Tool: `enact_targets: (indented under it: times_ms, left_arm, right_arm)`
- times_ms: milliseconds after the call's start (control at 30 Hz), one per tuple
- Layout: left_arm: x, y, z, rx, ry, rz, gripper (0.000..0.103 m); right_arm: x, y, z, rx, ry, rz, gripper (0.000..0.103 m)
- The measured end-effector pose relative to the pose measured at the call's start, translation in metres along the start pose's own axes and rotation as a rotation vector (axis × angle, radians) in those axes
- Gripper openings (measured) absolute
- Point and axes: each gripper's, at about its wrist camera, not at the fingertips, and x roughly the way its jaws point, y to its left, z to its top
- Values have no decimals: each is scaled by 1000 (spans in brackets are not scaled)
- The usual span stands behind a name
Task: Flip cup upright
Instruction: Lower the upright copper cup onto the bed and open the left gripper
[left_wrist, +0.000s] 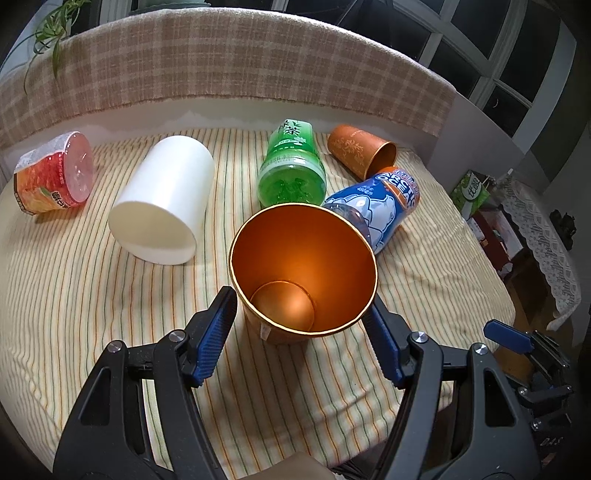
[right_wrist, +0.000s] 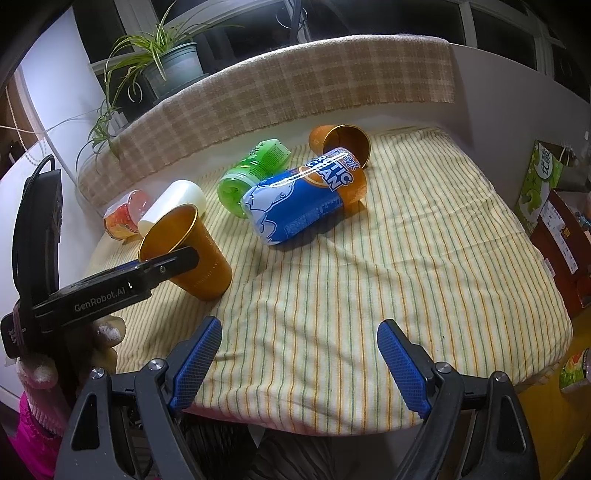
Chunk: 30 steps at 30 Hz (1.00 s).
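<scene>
Left tongs are straddling the orange metal cup, pads spread and just off its walls; it is standing mouth-up on the striped cloth, tilted slightly. Right tongs are hovering low at the near edge, released and gripping nothing.

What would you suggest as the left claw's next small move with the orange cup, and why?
Probably draw the left claw straight back. The orange cup already stands mouth up on the striped cloth, and the fingers flank it with visible gaps, so pulling back cleanly avoids knocking it.
</scene>
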Motion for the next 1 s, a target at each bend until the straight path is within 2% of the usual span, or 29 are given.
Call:
enact_targets:
  times_ms: [133, 333, 567, 700, 933, 1000]
  left_arm:
    - [0, 2, -2, -9, 8, -12, 80]
    - [-5, 8, -8, -13, 17, -18, 80]
    - [-22, 24, -24, -22, -6, 31, 80]
    - [-44, 32, -28, -41, -74, 78, 80]
    - [-94, 25, -32, -12, -250, 173, 81]
    - [-106, 23, -33, -6, -292, 190, 87]
  right_arm:
    - [0, 3, 2, -6, -2, 1, 88]
    - [-1, 8, 2, -18, -12, -3, 88]
    - [-5, 15, 5, -38, -43, -17, 88]
    - [-8, 22, 7, -57, -73, -26, 88]
    - [-20, 36, 10, -102, -151, -61, 90]
    - [-23, 39, 11, -111, -170, -69, 91]
